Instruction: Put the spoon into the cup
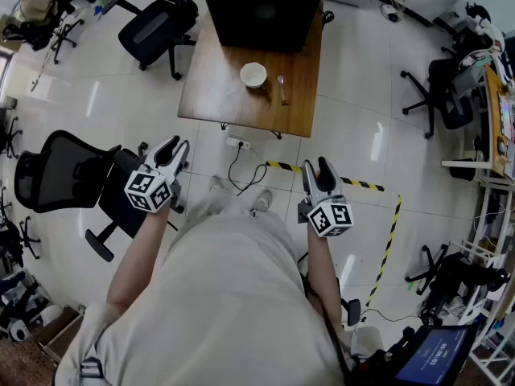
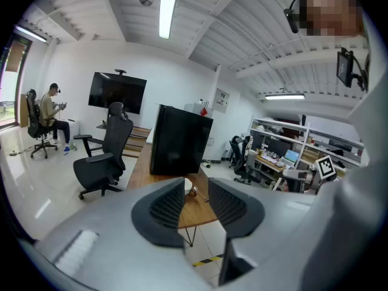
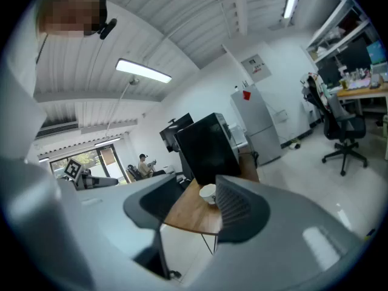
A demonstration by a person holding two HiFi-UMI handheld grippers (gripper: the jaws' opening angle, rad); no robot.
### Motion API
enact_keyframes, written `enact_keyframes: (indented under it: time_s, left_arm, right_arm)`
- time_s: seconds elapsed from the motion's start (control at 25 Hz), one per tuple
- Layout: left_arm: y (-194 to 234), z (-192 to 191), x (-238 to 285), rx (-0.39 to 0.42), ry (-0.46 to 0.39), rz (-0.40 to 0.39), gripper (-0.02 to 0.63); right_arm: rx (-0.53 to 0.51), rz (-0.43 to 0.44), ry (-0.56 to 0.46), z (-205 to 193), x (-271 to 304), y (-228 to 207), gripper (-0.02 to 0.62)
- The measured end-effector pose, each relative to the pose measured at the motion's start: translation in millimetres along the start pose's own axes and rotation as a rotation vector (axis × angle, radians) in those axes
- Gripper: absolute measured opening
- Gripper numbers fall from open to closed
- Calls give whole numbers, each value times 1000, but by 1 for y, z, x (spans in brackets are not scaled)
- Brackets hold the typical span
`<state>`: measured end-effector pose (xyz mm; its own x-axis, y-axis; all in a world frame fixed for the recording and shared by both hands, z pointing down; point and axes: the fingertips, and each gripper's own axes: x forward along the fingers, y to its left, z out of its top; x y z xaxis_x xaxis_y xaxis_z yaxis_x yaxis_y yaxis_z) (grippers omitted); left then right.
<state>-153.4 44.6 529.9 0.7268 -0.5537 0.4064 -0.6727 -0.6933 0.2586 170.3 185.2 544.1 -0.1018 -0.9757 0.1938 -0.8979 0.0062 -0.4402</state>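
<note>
A white cup (image 1: 253, 75) stands on the wooden table (image 1: 217, 87) far ahead, with a metal spoon (image 1: 282, 88) lying just to its right. The cup (image 3: 208, 193) shows between the right gripper's jaws, far off; in the left gripper view the spoon (image 2: 197, 193) and part of the cup (image 2: 187, 184) show between the jaws. My left gripper (image 1: 177, 147) and right gripper (image 1: 319, 168) are held in front of the person's body, well short of the table. Both stand open with nothing between the fingers.
A large black box (image 1: 261, 6) stands at the table's far end. Black office chairs (image 1: 157, 22) (image 1: 68, 175) stand left of the table and beside me. Yellow-black floor tape (image 1: 354, 185) and a cable (image 1: 241, 163) lie between me and the table. Desks line the right wall.
</note>
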Motion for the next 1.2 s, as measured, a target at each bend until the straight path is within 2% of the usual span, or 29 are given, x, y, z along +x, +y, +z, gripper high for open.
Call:
enact_keyframes:
  time_s: [0.24,0.6,0.88,1.2]
  left_arm:
    - [-18,-15,-1,-34,-32,63,101]
    - [-27,-3,21,-45,-74,36,101]
    - [7,12,55,-49,-76,-13,101]
    - [62,53,89,3,-57,-70,102]
  right_arm:
    - [-13,49,18,-4,-7,-23,192]
    - [-35,22,45,0,-3,-41,192]
    - [-55,-48,53,2,19,-38,189]
    - [-23,-137,44,3,67,-15,184]
